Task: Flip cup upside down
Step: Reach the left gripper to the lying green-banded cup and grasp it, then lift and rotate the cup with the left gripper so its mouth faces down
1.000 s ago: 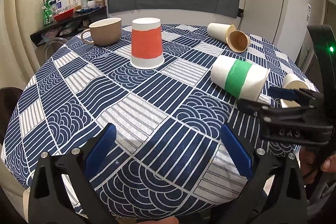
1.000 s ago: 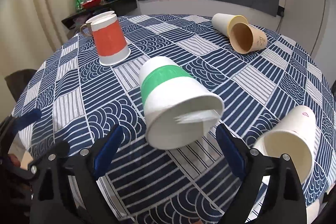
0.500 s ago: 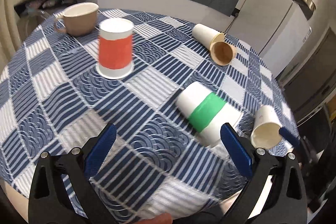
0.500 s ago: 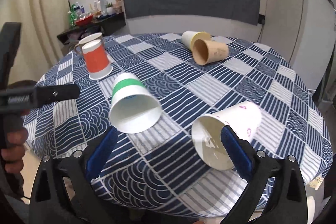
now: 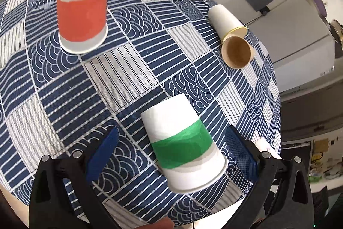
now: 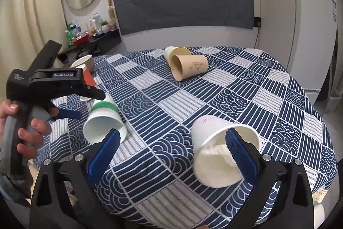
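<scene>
Lying on its side on the patterned tablecloth, the green-banded cup sits between our left gripper's wide-spread fingers, untouched. Our right gripper, also wide, hovers beside a tipped white cup.

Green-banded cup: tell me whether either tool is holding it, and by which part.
Nothing is held. The left tool is open around the green-banded cup, which lies on its side, pads apart from its wall. The right tool is open too.
</scene>
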A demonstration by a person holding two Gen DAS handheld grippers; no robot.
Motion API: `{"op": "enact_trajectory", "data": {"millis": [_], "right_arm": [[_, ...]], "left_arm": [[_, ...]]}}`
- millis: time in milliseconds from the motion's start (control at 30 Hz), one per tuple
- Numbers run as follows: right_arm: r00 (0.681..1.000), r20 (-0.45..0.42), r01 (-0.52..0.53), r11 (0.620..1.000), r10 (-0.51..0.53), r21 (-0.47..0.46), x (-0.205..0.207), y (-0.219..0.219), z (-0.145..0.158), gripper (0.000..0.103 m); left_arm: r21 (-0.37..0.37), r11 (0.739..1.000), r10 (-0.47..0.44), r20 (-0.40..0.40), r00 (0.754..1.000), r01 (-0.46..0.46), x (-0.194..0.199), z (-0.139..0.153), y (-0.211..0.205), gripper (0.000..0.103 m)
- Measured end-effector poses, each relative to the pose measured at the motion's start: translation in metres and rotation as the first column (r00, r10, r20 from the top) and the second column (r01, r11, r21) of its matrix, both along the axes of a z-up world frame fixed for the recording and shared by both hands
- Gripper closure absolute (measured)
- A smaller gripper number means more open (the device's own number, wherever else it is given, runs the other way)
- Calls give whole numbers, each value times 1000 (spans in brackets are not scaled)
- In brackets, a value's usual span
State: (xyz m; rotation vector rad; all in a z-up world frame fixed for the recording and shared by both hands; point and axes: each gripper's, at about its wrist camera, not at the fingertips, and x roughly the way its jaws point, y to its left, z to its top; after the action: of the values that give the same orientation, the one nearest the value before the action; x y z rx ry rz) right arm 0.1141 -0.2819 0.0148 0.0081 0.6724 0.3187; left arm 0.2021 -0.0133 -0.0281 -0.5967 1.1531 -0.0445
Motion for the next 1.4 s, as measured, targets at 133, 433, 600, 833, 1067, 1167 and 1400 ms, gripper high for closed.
{"op": "enact_trajectory", "data": {"millis": [133, 433, 600, 833, 1067, 1167, 1400], "right_arm": [[1000, -12, 15, 1000, -14, 11, 6, -14, -6, 8], [1000, 7, 21, 999, -21, 50, 4, -31, -2, 8], [1000, 19, 20, 998, -21, 55, 0, -35, 1, 8], [999, 24, 29, 998, -31, 55, -2, -36, 5, 8], [999, 27, 37, 999, -38, 33, -6, -32, 9, 8], [999, 19, 50, 998, -50, 26, -6, -31, 9, 8], [999, 3, 44, 998, -44, 34, -9, -23, 8, 8]], "left_arm": [[-24, 1000, 12, -47, 999, -13, 6, -11, -5, 6], [-52, 998, 29, -83, 996, -34, 13, -20, -7, 26], [-35, 999, 27, -70, 997, -30, 16, -19, -8, 32], [-6, 1000, 14, -22, 1000, -14, 16, -13, -7, 33], [97, 995, -27, 62, 998, 21, 12, 3, -12, 33], [140, 989, -50, 94, 994, 37, 10, 9, -15, 34], [235, 971, -93, 191, 977, 46, 2, 26, -16, 35]]}}
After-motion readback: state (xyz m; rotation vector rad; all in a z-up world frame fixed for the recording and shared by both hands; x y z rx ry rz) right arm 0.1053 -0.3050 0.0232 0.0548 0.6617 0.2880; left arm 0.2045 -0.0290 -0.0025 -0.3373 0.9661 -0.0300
